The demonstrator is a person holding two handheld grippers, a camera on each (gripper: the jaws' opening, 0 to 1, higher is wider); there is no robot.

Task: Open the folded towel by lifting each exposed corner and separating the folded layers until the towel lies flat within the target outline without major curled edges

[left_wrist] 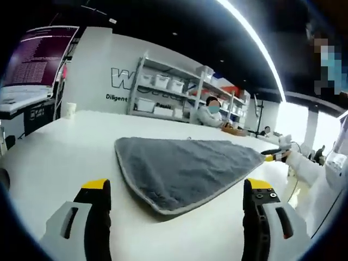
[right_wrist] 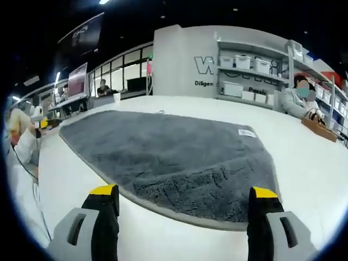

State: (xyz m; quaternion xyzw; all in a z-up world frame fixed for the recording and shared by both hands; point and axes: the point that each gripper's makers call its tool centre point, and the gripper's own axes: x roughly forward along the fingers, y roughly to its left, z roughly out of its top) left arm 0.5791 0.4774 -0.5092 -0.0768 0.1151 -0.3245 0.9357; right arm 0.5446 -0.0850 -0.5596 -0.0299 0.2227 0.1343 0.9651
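Left claw (left_wrist: 176, 198): jaws wide apart, yellow tips hovering above the white counter (left_wrist: 60, 157), holding nothing. Just beyond them lies the grey towel (left_wrist: 182, 166), folded to a triangle, its far right corner pinched by the right claw (left_wrist: 273, 156). Right claw (right_wrist: 185, 204): own jaws also read wide apart, near edge of the towel (right_wrist: 168, 155) between them; white label (right_wrist: 246, 132) on top. Shelving (left_wrist: 174, 89) and a seated person (left_wrist: 209, 111) behind.
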